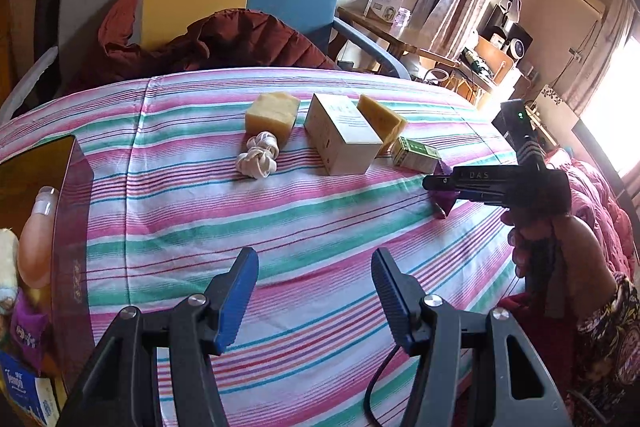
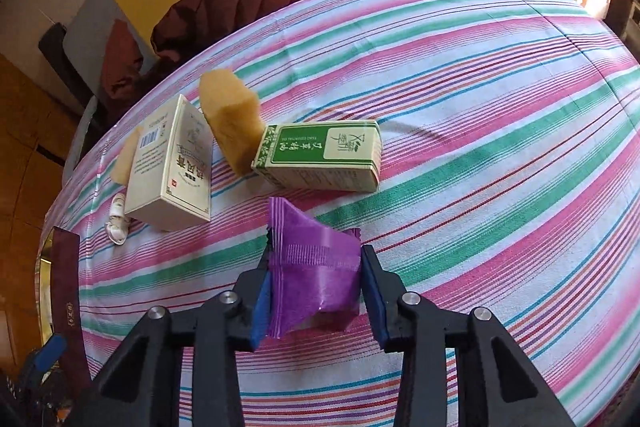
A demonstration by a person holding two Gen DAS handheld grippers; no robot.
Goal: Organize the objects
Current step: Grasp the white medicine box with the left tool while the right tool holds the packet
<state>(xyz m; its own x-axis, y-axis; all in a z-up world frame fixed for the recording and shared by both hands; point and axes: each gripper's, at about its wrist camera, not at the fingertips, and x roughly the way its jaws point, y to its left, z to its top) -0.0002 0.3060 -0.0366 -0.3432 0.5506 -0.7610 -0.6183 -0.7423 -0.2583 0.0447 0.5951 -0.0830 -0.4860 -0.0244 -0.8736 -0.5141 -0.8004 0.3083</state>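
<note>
bare striped cloth (image 1: 304, 227) ahead, boxes (image 1: 340, 135) beyond

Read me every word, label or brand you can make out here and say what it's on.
"Tempo": blue tissue pack inside the container at left.
"DAS": side of the right gripper.
"ESSENTIAL OIL", beside Chinese characters: green-and-white box.
Cream box: barcode and red Chinese characters; small print unreadable.
Purple packet: no legible text.

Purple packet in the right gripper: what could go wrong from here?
1. The right gripper pinches the soft purple packet across its crinkled wrapper; it may slip or crush.
2. The green box lies just beyond it; lifting forward could nudge it into the leaning yellow block.
</note>
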